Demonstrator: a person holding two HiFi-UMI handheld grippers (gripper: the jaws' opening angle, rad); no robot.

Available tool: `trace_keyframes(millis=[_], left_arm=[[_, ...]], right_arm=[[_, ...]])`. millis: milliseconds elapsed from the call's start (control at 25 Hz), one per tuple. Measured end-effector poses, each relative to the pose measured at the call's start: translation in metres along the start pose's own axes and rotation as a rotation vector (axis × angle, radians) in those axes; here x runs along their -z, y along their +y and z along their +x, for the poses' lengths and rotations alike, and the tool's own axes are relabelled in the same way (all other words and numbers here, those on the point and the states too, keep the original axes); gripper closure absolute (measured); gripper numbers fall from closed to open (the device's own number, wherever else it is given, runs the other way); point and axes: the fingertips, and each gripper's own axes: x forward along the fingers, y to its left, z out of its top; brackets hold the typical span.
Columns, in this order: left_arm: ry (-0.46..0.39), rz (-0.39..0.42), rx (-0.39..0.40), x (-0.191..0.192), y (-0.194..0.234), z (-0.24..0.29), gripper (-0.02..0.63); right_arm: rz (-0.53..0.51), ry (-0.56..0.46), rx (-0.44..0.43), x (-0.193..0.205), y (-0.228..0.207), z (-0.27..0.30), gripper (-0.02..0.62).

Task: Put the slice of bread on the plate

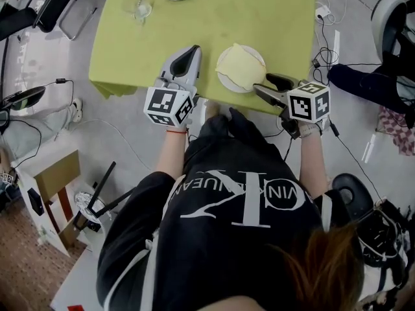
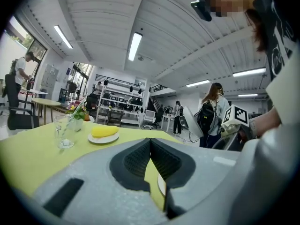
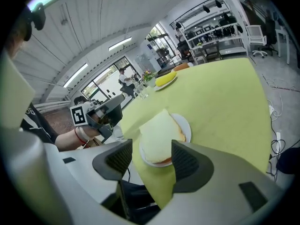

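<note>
Person's black shirt point(image 1: 246, 212) fills the lower head view; both grippers are held out at the near edge of the green table point(image 1: 279, 18).

Flat on the white plate point(image 1: 224, 83), close to that table edge, lies the slice of bread point(image 1: 240, 67), covering most of it. Task looks done.

- **Right gripper** point(image 1: 262, 83): just beside the plate, jaws standing well apart, nothing between the pads. Bread sits beyond them, untouched.
- **Left gripper** point(image 1: 193, 50): left of the plate, jaws together at the tips, empty.
- **Handling:** bread is light and soft, and would dent or tear easily. If moved again, pinch gently at the crust edge nearest the right gripper, not mid-crumb.
- **Orientation:** lies flat, one corner pointing away from the person. Slice is near square, so the long axis is hard to call; probably near-to-far across the plate.
</note>
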Motion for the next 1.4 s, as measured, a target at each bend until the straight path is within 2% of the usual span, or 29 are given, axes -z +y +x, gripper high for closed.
trace_keyframes(millis=[120,520,880,1400], left_arm=[[-0.009,0.008,0.002,-0.005,-0.001,0.001,0.595],[-0.037,0.035,-0.032,-0.022,0.009,-0.004,0.597],[-0.079,0.063,-0.073,-0.042,0.021,-0.007,0.595],[-0.139,0.115,-0.120,-0.069,0.032,-0.011,0.597]], right_arm=[[-0.025,-0.070,0.022,-0.014,-0.002,-0.006,0.421],[-0.105,-0.231,0.055,-0.058,-0.001,-0.015,0.587],[-0.170,-0.412,0.065,-0.099,0.005,-0.031,0.595],[-0.326,-0.617,0.170,-0.142,0.004,-0.060,0.595]])
